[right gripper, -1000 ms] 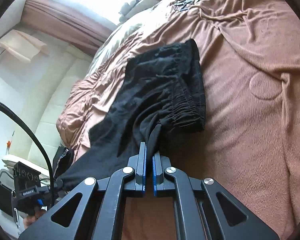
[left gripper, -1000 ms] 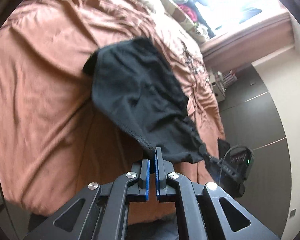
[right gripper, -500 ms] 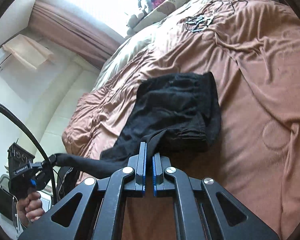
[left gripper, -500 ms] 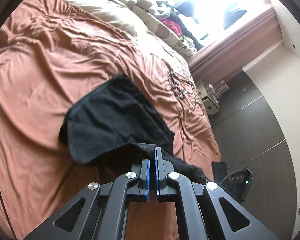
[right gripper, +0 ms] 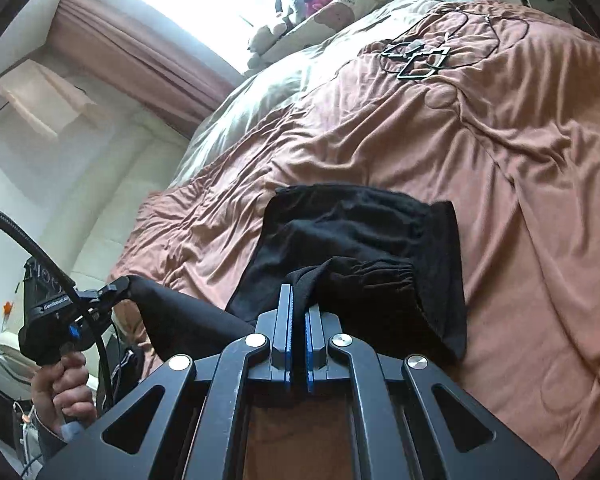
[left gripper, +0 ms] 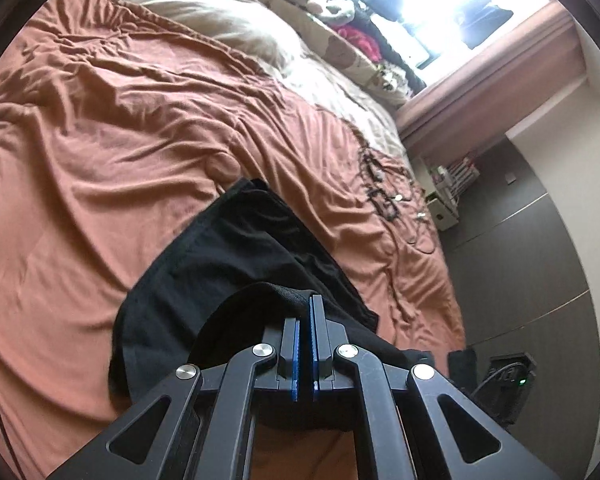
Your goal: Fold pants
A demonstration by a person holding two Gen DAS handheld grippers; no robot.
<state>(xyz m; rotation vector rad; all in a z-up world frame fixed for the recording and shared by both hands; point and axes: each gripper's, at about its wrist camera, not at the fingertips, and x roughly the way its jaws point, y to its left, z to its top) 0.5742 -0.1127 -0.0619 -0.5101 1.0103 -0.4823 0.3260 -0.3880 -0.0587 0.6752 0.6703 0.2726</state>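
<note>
Cables [right gripper: 424, 58] lie beyond pants [right gripper: 364, 240] on bedspread [right gripper: 540, 160] — nothing btwn.

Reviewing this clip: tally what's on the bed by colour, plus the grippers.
Black: 2, the pants and a cable tangle
Brown: 1, the bedspread
Cream: 1, the pillow
Grippers: 2, left gripper and right gripper, both pinching the pants
Total: 6

Blown-out window [left gripper: 440, 4] glare, fisheye edges
</note>
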